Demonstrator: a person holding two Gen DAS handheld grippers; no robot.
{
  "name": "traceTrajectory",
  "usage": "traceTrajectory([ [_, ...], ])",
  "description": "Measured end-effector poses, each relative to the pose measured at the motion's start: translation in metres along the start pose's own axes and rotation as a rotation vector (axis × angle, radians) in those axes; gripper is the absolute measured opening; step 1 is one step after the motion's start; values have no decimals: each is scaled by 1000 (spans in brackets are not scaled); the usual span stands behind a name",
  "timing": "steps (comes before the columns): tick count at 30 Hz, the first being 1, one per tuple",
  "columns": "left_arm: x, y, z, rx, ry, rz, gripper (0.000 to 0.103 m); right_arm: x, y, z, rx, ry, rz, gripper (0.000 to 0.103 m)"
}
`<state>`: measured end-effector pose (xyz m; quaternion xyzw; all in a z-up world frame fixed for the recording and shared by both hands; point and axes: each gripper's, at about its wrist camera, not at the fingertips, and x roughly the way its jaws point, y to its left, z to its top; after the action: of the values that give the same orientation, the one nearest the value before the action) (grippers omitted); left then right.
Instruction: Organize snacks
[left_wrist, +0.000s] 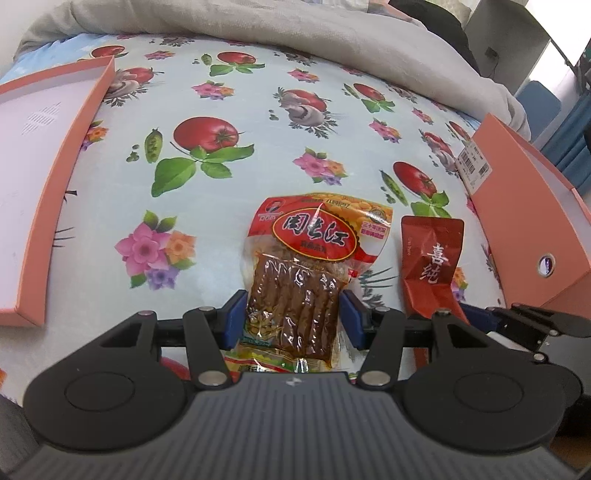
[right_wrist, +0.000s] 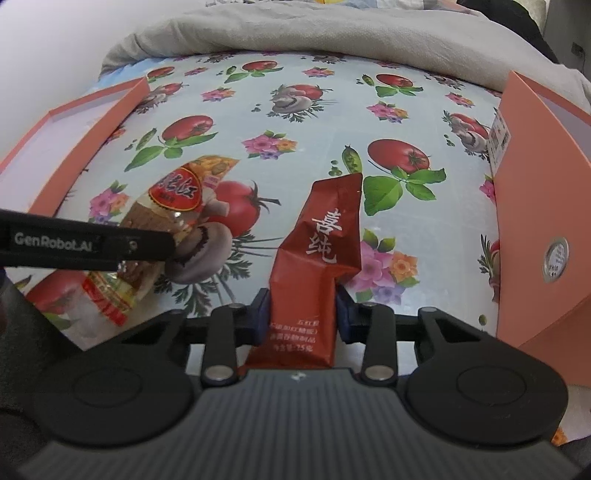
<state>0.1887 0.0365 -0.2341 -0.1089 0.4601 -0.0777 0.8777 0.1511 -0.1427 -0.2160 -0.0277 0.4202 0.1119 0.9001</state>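
Altogether two snack packets (left_wrist: 295, 280) (right_wrist: 317, 258), two orange boxes (left_wrist: 55, 177) (left_wrist: 532, 221).

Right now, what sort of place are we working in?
Probably a home bedroom: a bed under a floral oilcloth, a grey quilt bunched behind, and orange boxes either side for snacks.

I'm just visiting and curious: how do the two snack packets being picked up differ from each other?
The clear snack pack shows its brown sticks through a see-through window; the dark red packet is opaque foil. The clear pack has a bright red and yellow label; the red packet bears only white characters. The clear pack looks wider, the red packet narrower and creased. Both sit between a tool's blue pads, over the patterned cloth.
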Motion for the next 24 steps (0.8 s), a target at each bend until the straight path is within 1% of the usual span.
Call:
traceTrajectory([
  [3,-3,-5,1,-9,-10,2,59,-7,-7,-1,27,-7,-6,36],
  [9,-14,-20,7,-4,-26,4,59,-30,-21,6,68,-24,17,36],
  [12,-24,-29,13,-15,-30,-16,59,-48,-25,15,87,-36,32,36],
  [14,-33,-35,19,-28,-39,-29,59,-66,-29,23,105,-65,50,36],
  [17,-48,-49,29,-22,-61,-36,59,-90,-35,38,132,-103,74,36],
  [24,-83,-82,61,-17,-107,-76,59,-137,-53,68,164,-186,74,36],
])
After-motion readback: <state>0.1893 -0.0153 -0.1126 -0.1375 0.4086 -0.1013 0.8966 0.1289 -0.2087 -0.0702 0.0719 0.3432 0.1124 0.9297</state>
